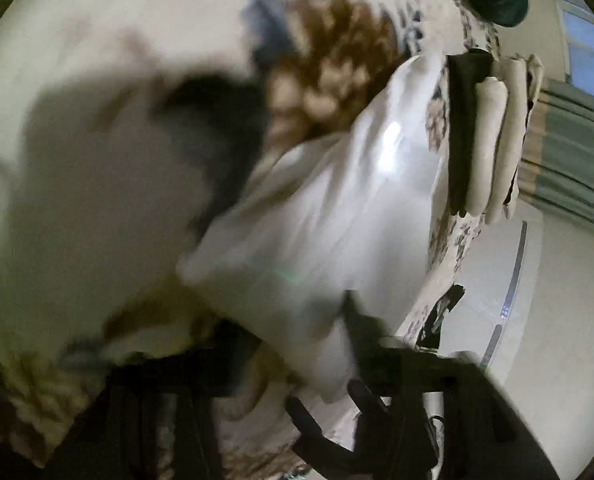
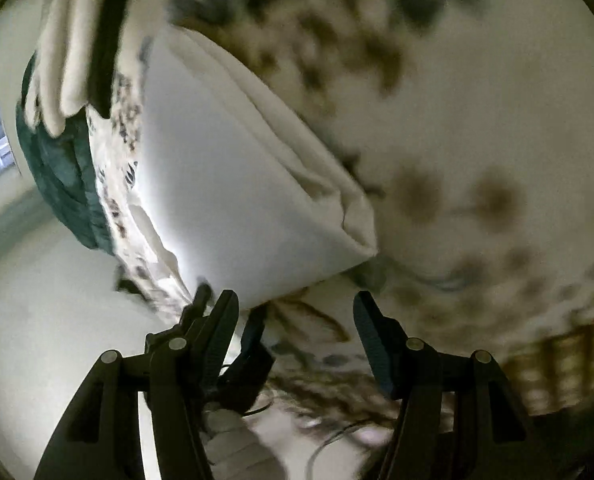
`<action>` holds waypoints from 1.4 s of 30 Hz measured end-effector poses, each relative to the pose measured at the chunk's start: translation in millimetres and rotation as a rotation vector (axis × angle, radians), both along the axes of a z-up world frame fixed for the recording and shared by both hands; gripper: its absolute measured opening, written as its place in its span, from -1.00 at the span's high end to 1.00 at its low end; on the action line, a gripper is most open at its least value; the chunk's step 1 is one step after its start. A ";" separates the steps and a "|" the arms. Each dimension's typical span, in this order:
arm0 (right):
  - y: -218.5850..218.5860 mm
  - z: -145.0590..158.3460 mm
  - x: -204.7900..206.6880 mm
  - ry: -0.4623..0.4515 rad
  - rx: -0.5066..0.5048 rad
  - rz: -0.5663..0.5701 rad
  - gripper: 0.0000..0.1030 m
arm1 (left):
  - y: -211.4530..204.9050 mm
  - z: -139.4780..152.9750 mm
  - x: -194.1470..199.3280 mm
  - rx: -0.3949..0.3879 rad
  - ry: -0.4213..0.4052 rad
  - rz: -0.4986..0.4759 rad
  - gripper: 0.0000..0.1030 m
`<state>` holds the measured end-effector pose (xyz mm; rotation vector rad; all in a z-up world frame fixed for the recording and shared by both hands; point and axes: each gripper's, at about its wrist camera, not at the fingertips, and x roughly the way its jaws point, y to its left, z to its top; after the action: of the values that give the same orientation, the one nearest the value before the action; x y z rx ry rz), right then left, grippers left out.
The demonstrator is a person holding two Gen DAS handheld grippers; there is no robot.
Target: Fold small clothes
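A: White garment (image 2: 233, 184) corner sits in your left gripper (image 2: 233, 320), narrowed on the cloth; right gripper (image 2: 297, 316) gapes empty just beside it.

B: It lies folded on the floral bedsheet (image 2: 477, 128). Grip firmly, lay edges flush.

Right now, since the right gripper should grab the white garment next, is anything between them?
Partly: the left gripper crowds the white garment's near corner, right beside the open right gripper. Nothing else visible stands between.
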<state>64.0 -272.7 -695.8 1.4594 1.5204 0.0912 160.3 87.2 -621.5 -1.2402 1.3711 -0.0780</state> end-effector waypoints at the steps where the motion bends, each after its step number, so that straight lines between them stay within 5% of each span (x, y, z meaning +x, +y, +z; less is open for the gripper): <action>1: 2.5 -5.8 1.2 -0.015 0.016 -0.030 -0.09 | 0.2 1.9 5.6 0.008 -0.010 -0.004 0.71; 2: 3.8 -9.5 2.1 -0.033 0.021 -0.066 0.14 | 0.3 3.1 4.0 0.016 -0.017 -0.008 0.78; 3: 4.3 -11.3 2.7 -0.037 0.011 -0.090 0.62 | 2.7 6.4 4.4 0.030 -0.020 -0.025 0.79; 6: 4.1 -3.4 4.3 -0.045 -0.030 -0.115 0.79 | 20.1 16.0 3.6 0.081 -0.054 -0.032 0.79; 13: 0.1 11.3 11.5 -0.083 -0.096 -0.042 0.80 | 92.2 28.6 -12.3 0.223 -0.053 0.099 0.74; 16: -2.2 13.2 14.1 -0.068 -0.103 0.012 0.61 | 76.2 30.5 -9.4 0.232 -0.040 0.009 0.30; 18: -7.6 19.4 13.8 -0.072 -0.133 0.077 0.06 | 57.4 37.7 -0.4 0.286 -0.063 -0.091 -0.02; 21: -20.2 37.2 10.6 -0.106 -0.219 0.154 -0.18 | 39.4 46.7 15.5 0.353 -0.126 -0.202 -0.03; 26: -49.4 56.2 35.4 -0.187 -0.337 0.219 -0.29 | 13.2 45.3 71.4 0.385 -0.220 -0.332 -0.03; 32: -69.5 46.6 128.5 -0.276 -0.349 0.177 -0.29 | -15.1 29.4 139.6 0.426 -0.269 -0.470 -0.03; 33: -69.4 41.7 144.9 -0.281 -0.331 0.169 -0.29 | -18.2 27.8 145.5 0.430 -0.281 -0.483 0.02; 36: -62.6 29.1 186.3 -0.303 -0.285 0.174 -0.28 | -25.7 31.2 155.9 0.448 -0.335 -0.503 0.97; 38: -55.5 30.1 203.3 -0.327 -0.310 0.191 0.21 | -29.1 35.4 159.6 0.444 -0.354 -0.495 0.96; 39: -52.8 33.7 207.7 -0.322 -0.358 0.211 0.86 | -29.4 38.1 159.9 0.442 -0.366 -0.483 0.97; 42: -63.9 44.2 202.2 -0.337 -0.414 0.170 0.97 | -29.6 40.5 166.6 0.418 -0.374 -0.448 0.97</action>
<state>266.1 -336.5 -651.6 0.9332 1.2898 0.1109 327.0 57.6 -581.1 -0.5246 1.2308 -0.3042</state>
